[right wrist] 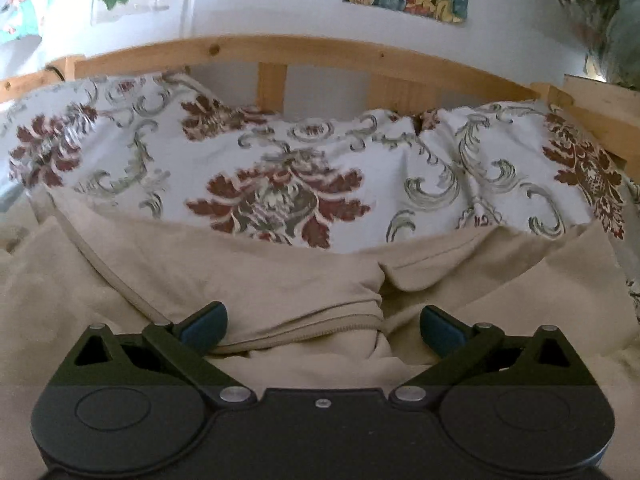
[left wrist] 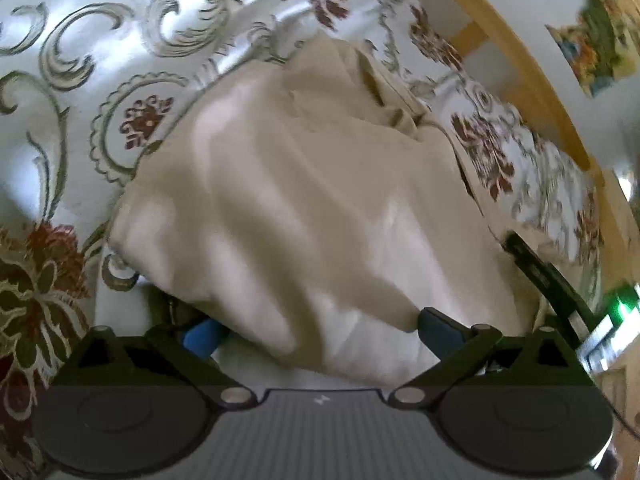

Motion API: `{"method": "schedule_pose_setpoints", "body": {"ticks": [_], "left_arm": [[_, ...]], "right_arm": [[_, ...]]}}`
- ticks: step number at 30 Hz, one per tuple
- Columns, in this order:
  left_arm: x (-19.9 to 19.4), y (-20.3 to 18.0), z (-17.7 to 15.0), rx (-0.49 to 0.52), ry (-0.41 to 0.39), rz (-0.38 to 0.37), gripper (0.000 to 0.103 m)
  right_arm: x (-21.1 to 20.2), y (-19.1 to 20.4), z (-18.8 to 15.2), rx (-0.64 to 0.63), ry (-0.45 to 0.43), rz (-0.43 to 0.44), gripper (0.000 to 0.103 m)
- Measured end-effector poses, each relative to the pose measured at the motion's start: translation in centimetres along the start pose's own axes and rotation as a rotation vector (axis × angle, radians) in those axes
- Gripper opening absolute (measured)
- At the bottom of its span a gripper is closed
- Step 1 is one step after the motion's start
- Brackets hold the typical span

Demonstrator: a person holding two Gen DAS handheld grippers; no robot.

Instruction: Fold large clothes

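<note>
Black left gripper [left wrist: 320, 334], blue-padded fingers [left wrist: 440, 330] (silver screws)

Rumpled beige garment [left wrist: 312, 200] on floral bedspread [left wrist: 100, 60]

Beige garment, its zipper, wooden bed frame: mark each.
beige garment [left wrist: 304, 200], left wrist view, middle of the bunched cloth.
zipper [right wrist: 320, 326], right wrist view, mid-run of the zip between the fingers.
wooden bed frame [right wrist: 280, 50], right wrist view, top rail.
</note>
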State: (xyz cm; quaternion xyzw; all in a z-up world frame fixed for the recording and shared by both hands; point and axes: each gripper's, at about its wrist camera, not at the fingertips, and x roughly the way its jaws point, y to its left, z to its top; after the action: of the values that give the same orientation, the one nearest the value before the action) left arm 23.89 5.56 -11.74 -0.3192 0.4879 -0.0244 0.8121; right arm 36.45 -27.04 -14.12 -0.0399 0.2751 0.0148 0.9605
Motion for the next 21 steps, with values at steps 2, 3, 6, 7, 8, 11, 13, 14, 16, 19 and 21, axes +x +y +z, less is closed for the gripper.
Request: {"method": "schedule_pose_setpoints", "body": {"ticks": [2,3,6,7,8,11,13,14,16,19,21], "left_arm": [[0.2,0.1,0.2,-0.022,-0.005,0.004,0.103],[0.1,0.2,0.3,-0.028,-0.005,0.006,0.103],[0.4,0.1,0.4,-0.037,-0.004,0.018,0.103],[0.4,-0.1,0.4,-0.033,-0.003,0.024,0.103],[0.4,-0.2,0.4,-0.025,-0.004,0.028,0.103],[0.9,-0.8,0.4,-0.011,-0.011,0.038,0.103],[0.9,-0.7,0.4,-0.012,-0.009,0.039,0.103],[0.8,-0.7,0.4,-0.013,-0.008,0.039,0.103],[0.8,-0.6,0.4,-0.01,-0.007,0.039,0.103],[0.7,-0.3,0.4,-0.006,-0.008,0.038,0.103],[0.8,-0.1,0.5,-0.007,-0.005,0.036,0.103]], "right_arm": [[-2.1,-0.1,0.6,-0.039,-0.025,-0.038,0.102],[-3.1,-0.1,0.8,-0.067,-0.019,-0.062,0.102],[-6.7,-0.9,1.2,-0.075,0.02,-0.133,0.102],[-7.7,-1.4,1.2,-0.044,0.045,-0.146,0.102],[-8.9,-2.0,1.1,0.011,0.074,-0.159,0.102],[-12.4,-3.5,0.1,0.197,0.15,-0.127,0.102],[-14.3,-4.1,-0.9,0.329,0.205,-0.088,0.102],[-15.2,-4.4,-1.7,0.413,0.236,-0.067,0.102],[-16.1,-5.0,-3.1,0.574,0.284,-0.029,0.102],[-16.4,-6.5,-5.4,0.785,0.336,-0.051,0.102],[-16.3,-7.7,-6.5,0.873,0.337,-0.099,0.101]]}}
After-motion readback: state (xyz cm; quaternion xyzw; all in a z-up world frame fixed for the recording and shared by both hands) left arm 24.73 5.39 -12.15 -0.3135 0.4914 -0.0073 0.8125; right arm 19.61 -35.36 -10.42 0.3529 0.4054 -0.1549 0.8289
